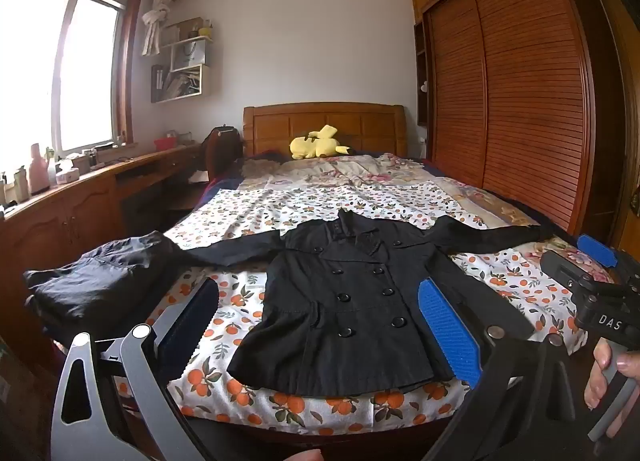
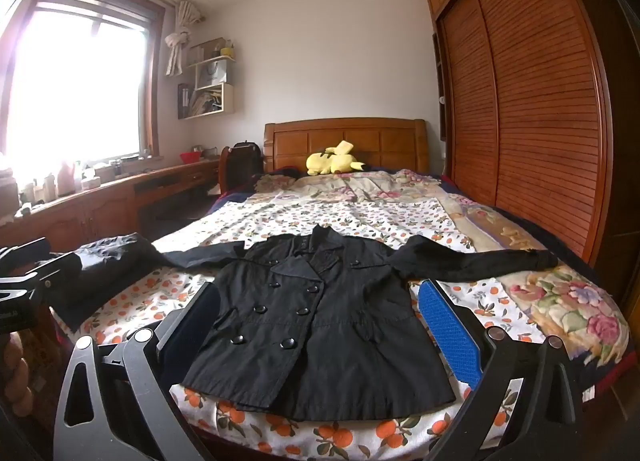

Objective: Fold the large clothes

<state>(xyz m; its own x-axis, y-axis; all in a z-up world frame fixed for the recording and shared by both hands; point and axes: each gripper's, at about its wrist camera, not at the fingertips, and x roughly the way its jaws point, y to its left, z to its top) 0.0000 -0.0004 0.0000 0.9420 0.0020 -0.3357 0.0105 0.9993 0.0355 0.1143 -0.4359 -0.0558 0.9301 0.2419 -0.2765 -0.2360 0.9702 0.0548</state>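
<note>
While both tools hang above the foot of the bed (image 1: 280,417), nothing is caught in either one. The left gripper (image 1: 320,333) has its two fingers spread wide, the blue-padded one to its right and the dark one to its left, with only air between them. The right gripper (image 2: 320,333) is released the same way, jaws far apart and bare.

Straight ahead of each gripper, and below its spread fingers, lies the black coat (image 2: 316,321), face up on the orange-print sheet (image 2: 132,309), buttoned, its hem nearest the grippers and its collar pointing away. Both sleeves are stretched out sideways; neither gripper touches the cloth.

Ahead and to the left of the left gripper, a folded dark garment (image 1: 100,285) sits at the bed's edge, just beside the tip of the coat's sleeve on that side; whether they touch I cannot tell.

Far ahead of both grippers, a yellow plush toy (image 2: 334,163) rests against the wooden headboard (image 2: 344,141). To the right of the right gripper stands a slatted wooden wardrobe (image 2: 532,101).
</note>
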